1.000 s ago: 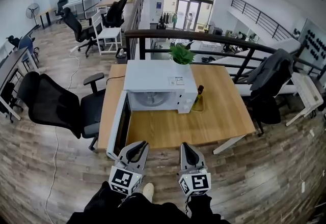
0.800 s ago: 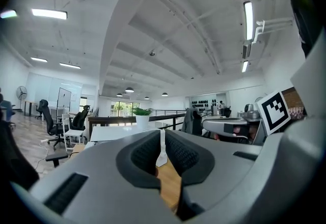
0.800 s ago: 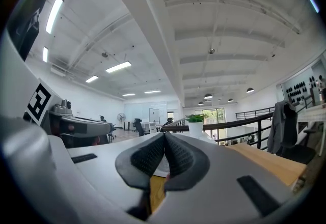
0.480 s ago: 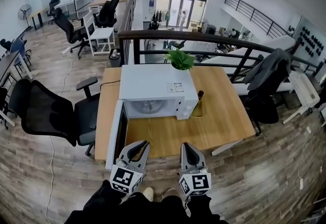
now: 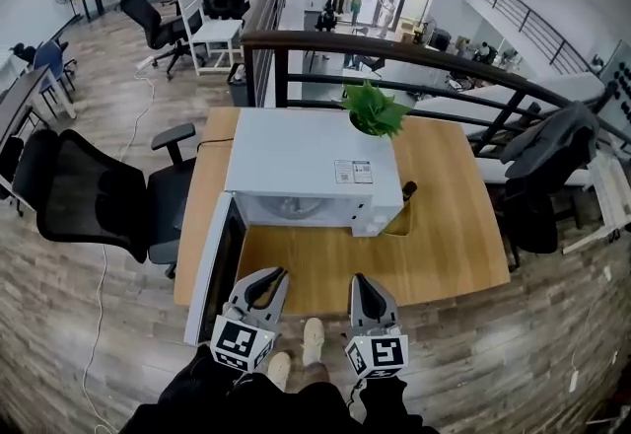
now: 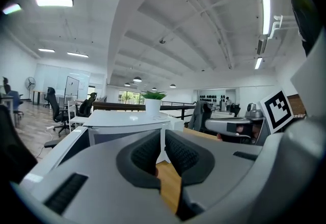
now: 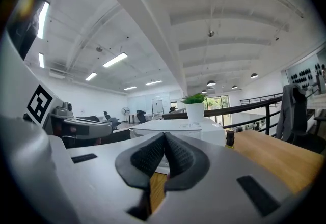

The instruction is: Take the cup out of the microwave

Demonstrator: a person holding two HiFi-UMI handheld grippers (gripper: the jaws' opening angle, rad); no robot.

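Microwave (image 5: pixel 311 161) door (image 5: pixel 205 274) open, swung left. Cup not discernible; presumably in cavity. Left gripper (image 5: pixel 274 273), right gripper (image 5: pixel 357 280): jaws together, empty, short of table (image 5: pixel 444 254). Spread jaws before entering cavity; go in level, clear of door.

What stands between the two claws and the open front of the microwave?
Nothing visible. The door is swung open to the left, and only bare table lies between the left claw, the right claw and the microwave. A bottle stands aside at its right front corner. The cup cannot be made out.
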